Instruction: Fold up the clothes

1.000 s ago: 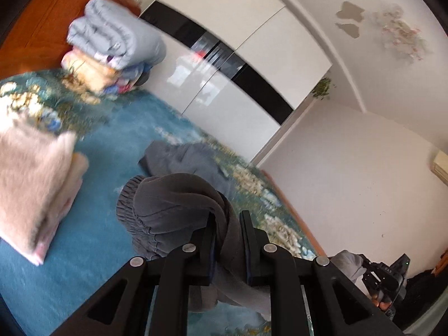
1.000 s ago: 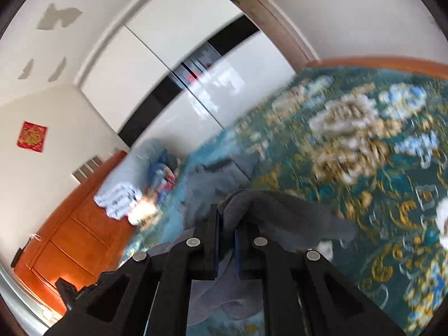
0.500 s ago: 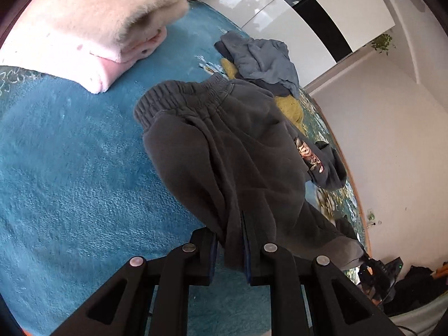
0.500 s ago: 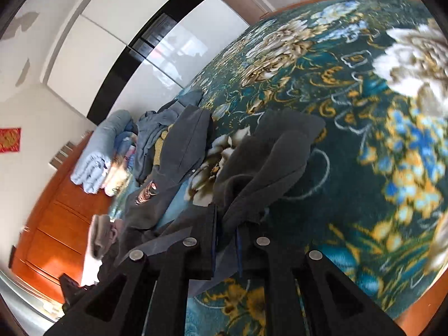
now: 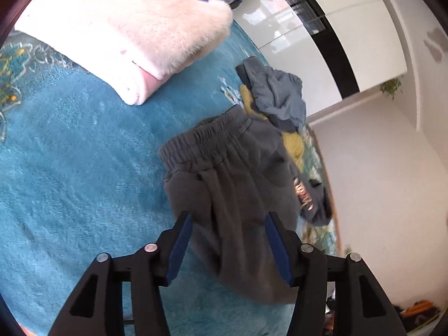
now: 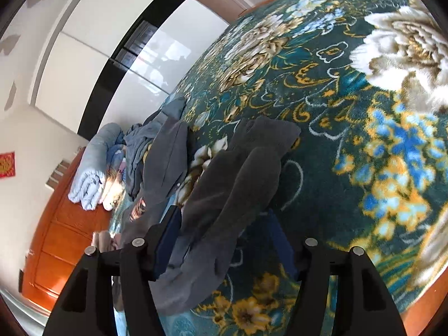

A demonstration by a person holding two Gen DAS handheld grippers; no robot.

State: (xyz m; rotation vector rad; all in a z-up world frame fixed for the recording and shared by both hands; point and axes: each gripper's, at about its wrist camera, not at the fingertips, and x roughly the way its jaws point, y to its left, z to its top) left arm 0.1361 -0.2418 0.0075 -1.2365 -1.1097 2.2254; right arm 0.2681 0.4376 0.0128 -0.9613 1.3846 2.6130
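Left gripper (image 5: pixel 228 218) fingers spread wide; right gripper (image 6: pixel 222 214) likewise.

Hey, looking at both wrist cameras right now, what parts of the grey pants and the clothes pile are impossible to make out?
- Grey pants, left wrist view: the lower end runs behind the open left tool.
- Same pants, right wrist view: the near end passes under the open right tool; the waistband is not shown.
- Clothes pile, left view: the yellow garment is mostly buried.
- Printed design: too blurred to read.
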